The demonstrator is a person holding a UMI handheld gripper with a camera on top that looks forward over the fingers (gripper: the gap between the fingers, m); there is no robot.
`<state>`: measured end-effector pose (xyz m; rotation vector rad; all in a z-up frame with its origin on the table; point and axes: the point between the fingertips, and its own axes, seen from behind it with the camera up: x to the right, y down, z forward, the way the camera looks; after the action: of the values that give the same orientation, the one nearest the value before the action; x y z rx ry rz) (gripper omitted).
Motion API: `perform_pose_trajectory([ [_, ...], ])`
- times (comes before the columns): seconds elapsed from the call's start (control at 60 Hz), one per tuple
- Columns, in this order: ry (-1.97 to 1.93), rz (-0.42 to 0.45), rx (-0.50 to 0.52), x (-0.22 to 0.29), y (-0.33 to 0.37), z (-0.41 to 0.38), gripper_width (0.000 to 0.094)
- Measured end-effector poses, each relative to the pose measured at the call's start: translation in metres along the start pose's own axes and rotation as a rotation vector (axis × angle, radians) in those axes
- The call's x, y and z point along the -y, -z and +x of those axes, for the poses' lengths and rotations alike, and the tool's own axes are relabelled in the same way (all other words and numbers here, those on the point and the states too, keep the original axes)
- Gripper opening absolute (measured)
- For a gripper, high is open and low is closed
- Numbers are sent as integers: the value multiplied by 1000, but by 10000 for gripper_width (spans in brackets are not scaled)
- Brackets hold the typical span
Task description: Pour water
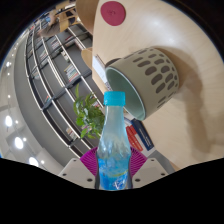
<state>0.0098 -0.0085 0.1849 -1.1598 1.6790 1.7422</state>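
The gripper (113, 163) holds the bottle (113, 140) tight between its pads, and I think it should tilt slowly toward the grey pot (150, 75).

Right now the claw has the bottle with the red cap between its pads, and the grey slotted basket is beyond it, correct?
Not quite: the cap is light blue, not red. The gripper view shows the claw holding the bottle with the blue cap between its pads, and the grey slotted basket lies beyond it.
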Motion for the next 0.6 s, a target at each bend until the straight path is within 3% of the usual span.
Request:
perform_pose_trajectory([
  [0.333, 22, -14, -36, -8, -5, -1, 368],
  [0.45, 304, -45, -8, -29, 20, -30, 367],
  [0.6, 928, 27, -44, -2, -7, -81, 388],
])
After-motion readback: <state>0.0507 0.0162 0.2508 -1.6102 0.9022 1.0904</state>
